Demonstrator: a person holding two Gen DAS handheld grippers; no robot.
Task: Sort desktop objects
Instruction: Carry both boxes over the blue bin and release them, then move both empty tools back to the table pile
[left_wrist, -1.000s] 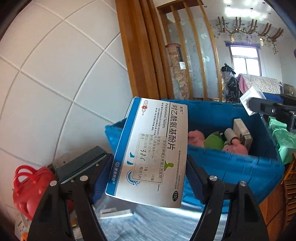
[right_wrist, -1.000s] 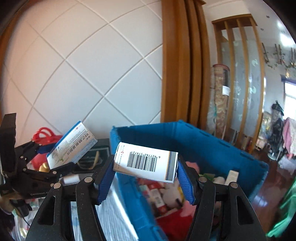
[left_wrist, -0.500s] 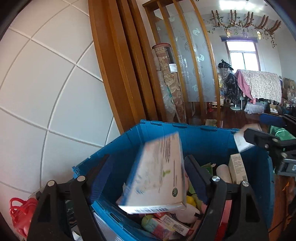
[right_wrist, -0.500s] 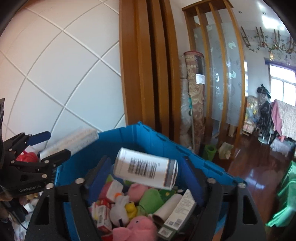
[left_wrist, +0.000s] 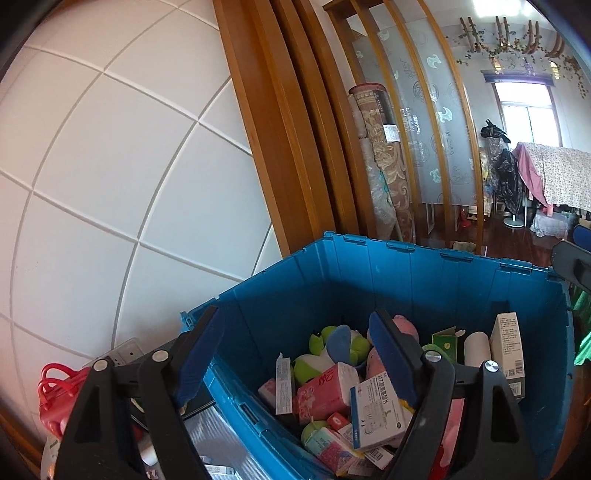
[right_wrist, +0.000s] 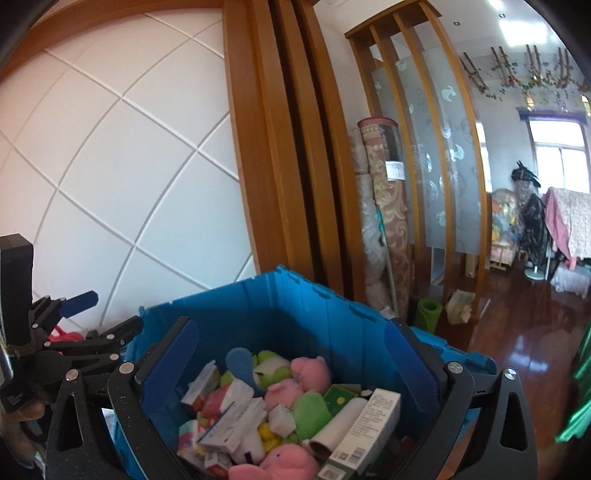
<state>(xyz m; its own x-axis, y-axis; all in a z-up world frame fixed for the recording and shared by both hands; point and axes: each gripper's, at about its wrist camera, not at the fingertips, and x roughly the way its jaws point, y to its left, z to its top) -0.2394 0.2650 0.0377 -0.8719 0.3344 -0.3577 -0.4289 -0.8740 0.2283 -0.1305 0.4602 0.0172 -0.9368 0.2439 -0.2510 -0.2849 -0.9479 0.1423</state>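
A blue plastic crate (left_wrist: 406, 273) holds several medicine boxes, tissue packs and plush toys; it also shows in the right wrist view (right_wrist: 295, 306). My left gripper (left_wrist: 295, 354) is open and empty above the crate's left side. The blue-and-white paracetamol box (left_wrist: 376, 413) lies inside the crate on the pile. My right gripper (right_wrist: 291, 354) is open and empty above the crate. A white box (right_wrist: 229, 424) lies on the pile below it. The left gripper (right_wrist: 85, 314) also shows at the left of the right wrist view.
A white tiled wall (left_wrist: 110, 184) and a wooden door frame (left_wrist: 288, 147) stand behind the crate. A red bag (left_wrist: 55, 398) sits at the left. A tall white box (left_wrist: 508, 354) and a white roll (left_wrist: 476, 350) stand in the crate's right corner.
Both grippers moved over the crate and opened. The paracetamol box dropped from my left gripper into the crate. The barcoded white box dropped from my right gripper into the crate.
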